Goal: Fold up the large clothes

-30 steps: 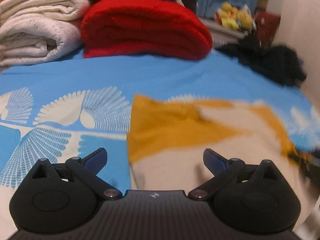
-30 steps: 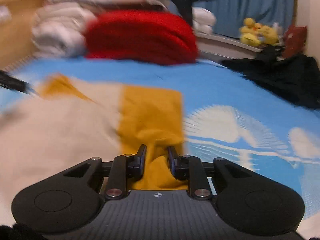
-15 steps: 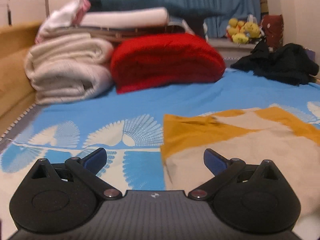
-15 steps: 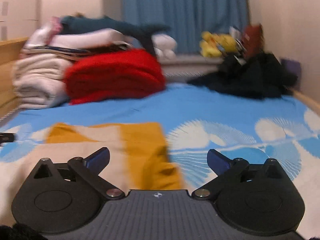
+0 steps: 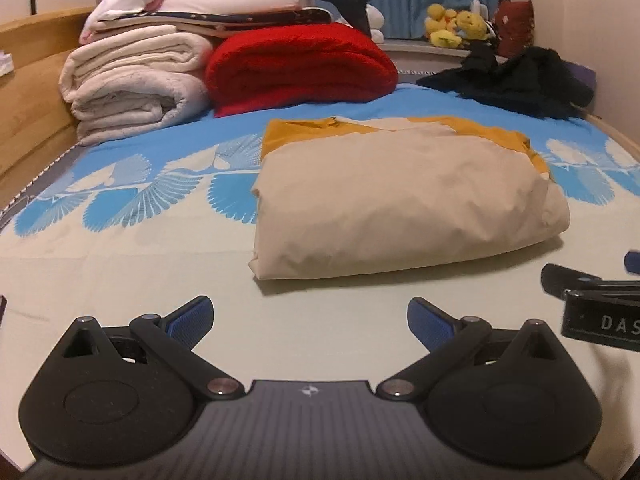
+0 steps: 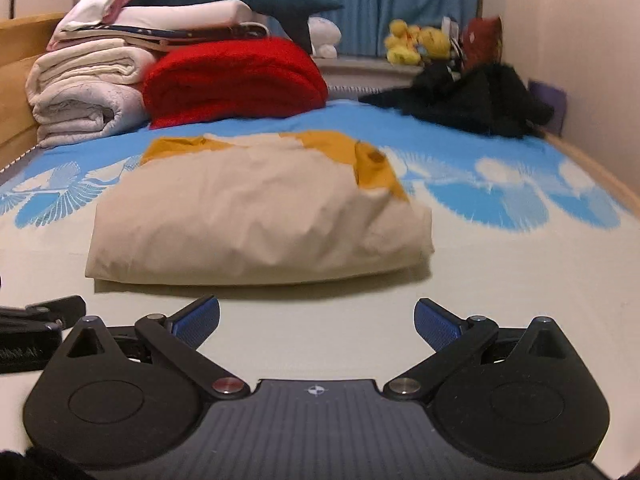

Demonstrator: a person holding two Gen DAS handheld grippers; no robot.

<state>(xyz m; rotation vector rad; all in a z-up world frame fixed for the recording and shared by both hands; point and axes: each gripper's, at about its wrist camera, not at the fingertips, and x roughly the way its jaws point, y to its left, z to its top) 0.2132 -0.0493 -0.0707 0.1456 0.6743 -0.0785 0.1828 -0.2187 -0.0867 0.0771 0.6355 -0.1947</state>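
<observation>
A second ago the right tongs [image 6: 316, 320] were pinched on the mustard edge of the cream and mustard garment [image 5: 400, 204]; since then their jaws have been opening and now stand wide with nothing between them. Both pairs of tongs have drawn back from the cloth, which then filled the lower part of each view and now lies whole and well ahead of them. The left tongs [image 5: 310, 318] are spread wide and empty too, as they were before.

The garment rests folded into a compact, puffy rectangle on the bed [image 5: 120, 280], cream side up, with a mustard band along its far edge and right corner. It sits about in the middle of the bed, apart from the red blanket [image 5: 296, 68] and the stacked white bedding [image 5: 132, 84] behind it and from the dark heap of clothes [image 5: 520, 80] at the far right.

By the look of it this piece is finished and released; the dark heap is probably next.
</observation>
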